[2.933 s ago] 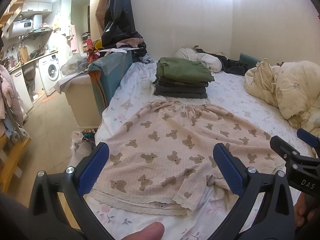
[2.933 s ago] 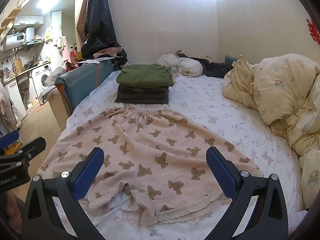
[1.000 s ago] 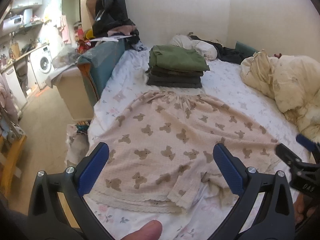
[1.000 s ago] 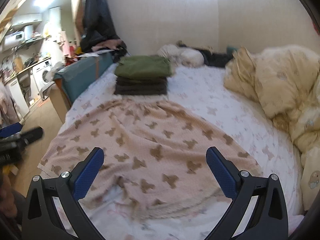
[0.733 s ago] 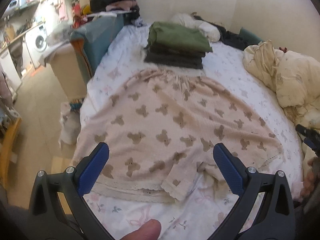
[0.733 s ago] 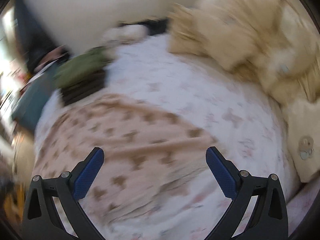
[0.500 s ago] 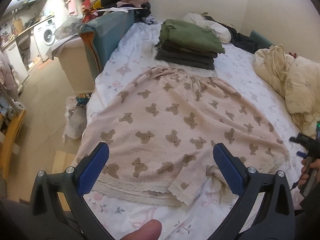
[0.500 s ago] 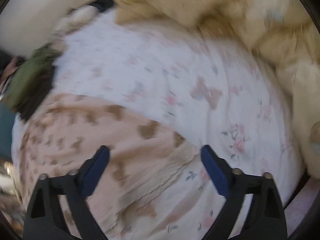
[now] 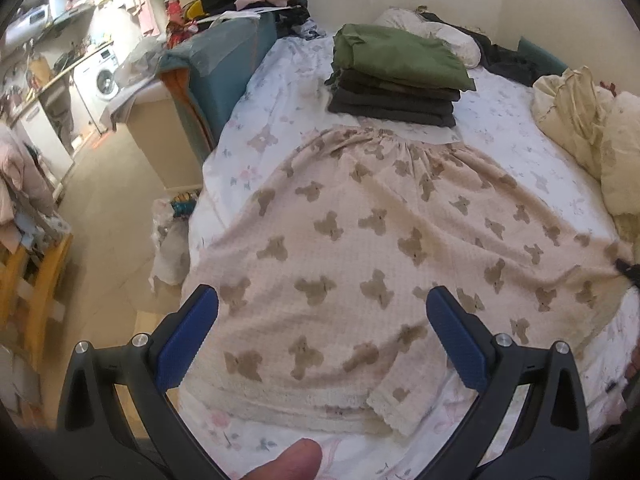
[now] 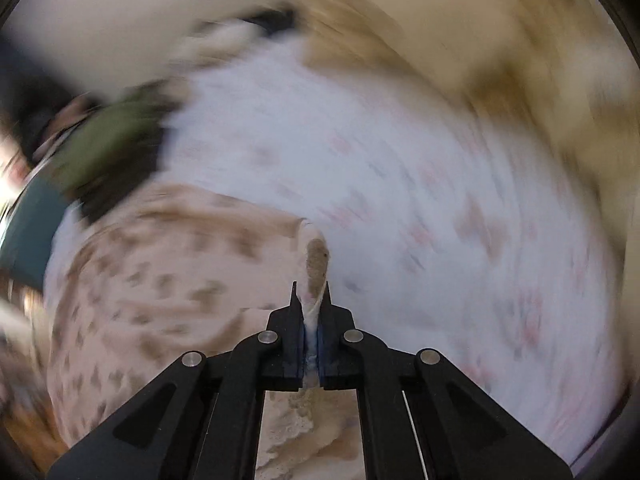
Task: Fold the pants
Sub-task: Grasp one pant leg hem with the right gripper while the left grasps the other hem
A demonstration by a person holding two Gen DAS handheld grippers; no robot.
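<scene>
Pink pants with a brown bear print [image 9: 384, 248] lie spread flat on the bed, waistband at the far end, lace hems near me. My left gripper [image 9: 320, 332] is open and empty, hovering above the near left hem. My right gripper [image 10: 311, 300] is shut on the right leg's outer hem edge of the pants [image 10: 316, 268]. Its tip shows at the far right of the left wrist view [image 9: 626, 268]. The right wrist view is blurred by motion.
A stack of folded dark and green clothes [image 9: 396, 76] sits just beyond the waistband. A cream duvet [image 9: 592, 128] is bunched along the right side. The bed's left edge [image 9: 200, 216] drops to the floor, with a teal cushion [image 9: 216, 68] and cabinet beside it.
My right gripper swung down to the right hem and closed on it. My left gripper moved lower and closer over the pants, still open.
</scene>
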